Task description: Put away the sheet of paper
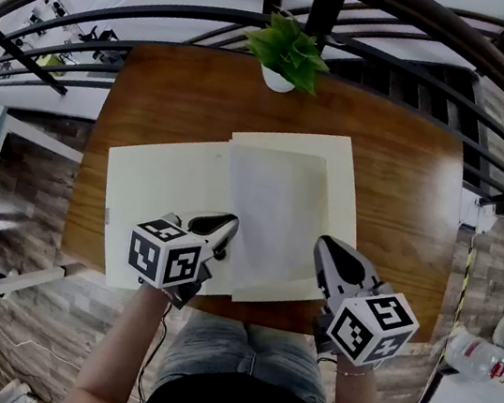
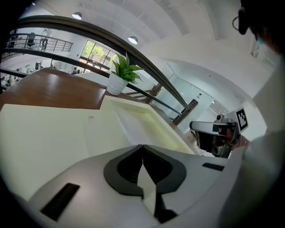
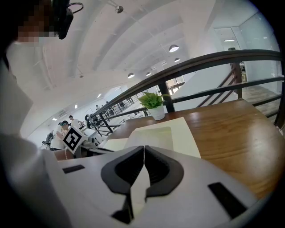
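cream paper folder (image 1: 160, 186): near edge hidden under grey left gripper (image 1: 227, 226) | small white plant pot (image 1: 277, 80): top covered by green leaves (image 1: 290, 48) | far-off people (image 3: 65, 125): too small to tell

- The head view looks steeply down onto the brown wooden desk (image 1: 405, 192).
- Both gripper views sit low near its front edge, facing across it.
- All three share the white paper sheet (image 1: 274, 209) and the green potted plant (image 1: 288, 54).

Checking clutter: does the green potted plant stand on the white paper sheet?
No, the green potted plant stands on the brown wooden table.
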A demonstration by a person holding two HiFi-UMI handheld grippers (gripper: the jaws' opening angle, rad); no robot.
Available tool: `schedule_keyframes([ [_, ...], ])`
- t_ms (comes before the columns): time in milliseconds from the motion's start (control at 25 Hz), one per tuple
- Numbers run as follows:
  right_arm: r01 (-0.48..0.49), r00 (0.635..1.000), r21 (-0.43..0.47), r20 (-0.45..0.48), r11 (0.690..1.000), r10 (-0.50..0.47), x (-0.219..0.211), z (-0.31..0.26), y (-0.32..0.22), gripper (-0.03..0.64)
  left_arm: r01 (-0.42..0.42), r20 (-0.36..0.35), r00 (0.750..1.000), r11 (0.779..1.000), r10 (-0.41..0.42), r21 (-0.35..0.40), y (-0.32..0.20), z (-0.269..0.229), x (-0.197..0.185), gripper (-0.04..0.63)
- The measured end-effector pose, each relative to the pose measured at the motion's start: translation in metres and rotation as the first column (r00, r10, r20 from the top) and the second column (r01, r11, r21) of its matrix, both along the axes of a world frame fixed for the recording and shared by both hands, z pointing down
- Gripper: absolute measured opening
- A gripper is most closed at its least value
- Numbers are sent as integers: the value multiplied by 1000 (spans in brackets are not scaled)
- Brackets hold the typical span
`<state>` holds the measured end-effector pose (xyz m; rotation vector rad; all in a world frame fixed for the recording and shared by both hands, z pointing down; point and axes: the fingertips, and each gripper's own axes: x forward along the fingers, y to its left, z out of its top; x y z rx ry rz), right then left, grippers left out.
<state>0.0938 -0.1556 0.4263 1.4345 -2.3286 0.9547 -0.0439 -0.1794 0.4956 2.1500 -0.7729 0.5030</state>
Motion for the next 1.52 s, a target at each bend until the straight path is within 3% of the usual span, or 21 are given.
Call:
schedule_keyframes([
  [160, -3, 1000, -1, 1, 1000, 3, 4, 0, 0, 28, -8, -2, 1000, 1000, 8, -10, -2, 1, 9, 18],
  [400, -5, 1000, -7, 1, 1000, 5, 9, 3, 0, 28, -34, 69, 997, 999, 34, -7, -3, 11, 19, 18],
  [720, -14, 1000, -15, 5, 1000, 15, 16, 6, 0, 28, -86, 103, 991, 996, 86, -13, -2, 19, 35, 19],
  [1000, 10, 1000, -23, 15, 1000, -9, 10, 8, 3, 28, -105, 90, 990, 994, 107, -27, 0, 21, 46, 20],
  [1520, 6, 1000, -21, 18, 1000, -5, 10, 8, 0, 28, -126, 141, 981, 989, 136, -75, 6, 36, 47, 21],
])
